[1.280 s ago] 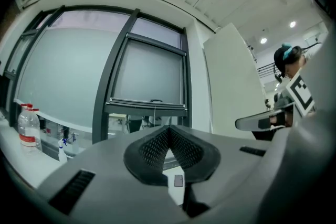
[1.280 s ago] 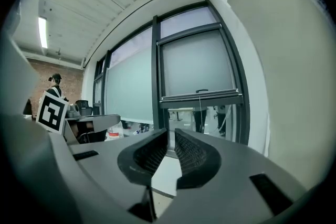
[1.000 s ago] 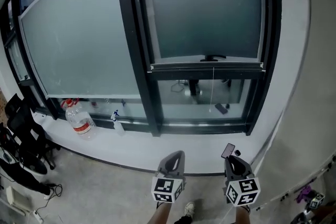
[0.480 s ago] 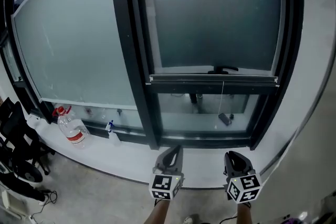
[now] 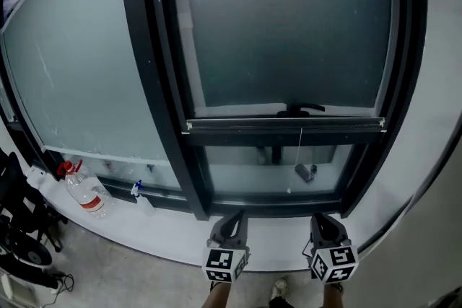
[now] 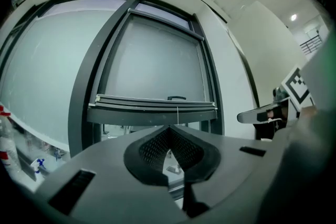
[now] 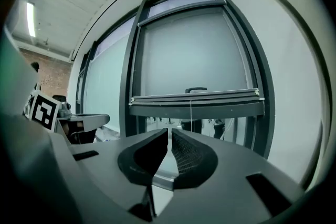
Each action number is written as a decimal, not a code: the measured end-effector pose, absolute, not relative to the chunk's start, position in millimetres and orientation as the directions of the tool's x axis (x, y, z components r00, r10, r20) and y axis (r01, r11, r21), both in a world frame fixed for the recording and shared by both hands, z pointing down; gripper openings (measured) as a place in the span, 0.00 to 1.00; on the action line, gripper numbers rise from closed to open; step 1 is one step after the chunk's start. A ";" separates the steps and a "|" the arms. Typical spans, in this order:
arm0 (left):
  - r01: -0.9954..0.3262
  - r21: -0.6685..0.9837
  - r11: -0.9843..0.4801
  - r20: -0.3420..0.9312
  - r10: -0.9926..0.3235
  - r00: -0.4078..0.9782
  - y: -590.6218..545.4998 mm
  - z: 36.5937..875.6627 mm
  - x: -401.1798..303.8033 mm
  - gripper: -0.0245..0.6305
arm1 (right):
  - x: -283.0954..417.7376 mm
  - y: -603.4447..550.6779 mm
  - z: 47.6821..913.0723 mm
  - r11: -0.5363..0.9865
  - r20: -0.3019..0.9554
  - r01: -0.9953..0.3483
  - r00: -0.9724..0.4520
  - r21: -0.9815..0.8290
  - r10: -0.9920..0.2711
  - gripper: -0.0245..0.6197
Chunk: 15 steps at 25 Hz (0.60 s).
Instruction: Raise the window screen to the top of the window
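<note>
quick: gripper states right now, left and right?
Left gripper: closed, nothing between the jaws.
Right gripper: closed, nothing between the jaws.

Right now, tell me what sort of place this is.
Probably an office or workroom, indoors: a tall dark-framed frosted window with its window screen partly lowered, a white sill carrying a water bottle and spray bottle, and what look like black chairs at left.

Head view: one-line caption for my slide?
Left hand-held gripper and right hand-held gripper, both shut, hover below the grey window screen, its black bottom bar partway up the window.
</note>
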<state>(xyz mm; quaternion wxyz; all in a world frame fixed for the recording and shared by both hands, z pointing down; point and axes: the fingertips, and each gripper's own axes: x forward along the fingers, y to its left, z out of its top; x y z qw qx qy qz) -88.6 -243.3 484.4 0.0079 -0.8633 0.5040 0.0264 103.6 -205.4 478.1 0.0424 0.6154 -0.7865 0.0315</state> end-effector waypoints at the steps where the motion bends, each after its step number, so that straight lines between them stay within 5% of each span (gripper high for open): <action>1: -0.871 0.011 -0.491 -0.054 -0.870 0.489 -253.5 484.8 -83.9 0.04 | 109.4 -216.3 477.0 0.242 0.098 -0.970 -0.242 -0.013 -0.965 0.08; 15: -0.893 -0.013 -0.450 -0.089 -0.889 0.449 -420.8 457.2 -2.6 0.04 | 197.8 -379.9 440.6 0.306 0.050 -0.952 -0.304 0.028 -0.951 0.08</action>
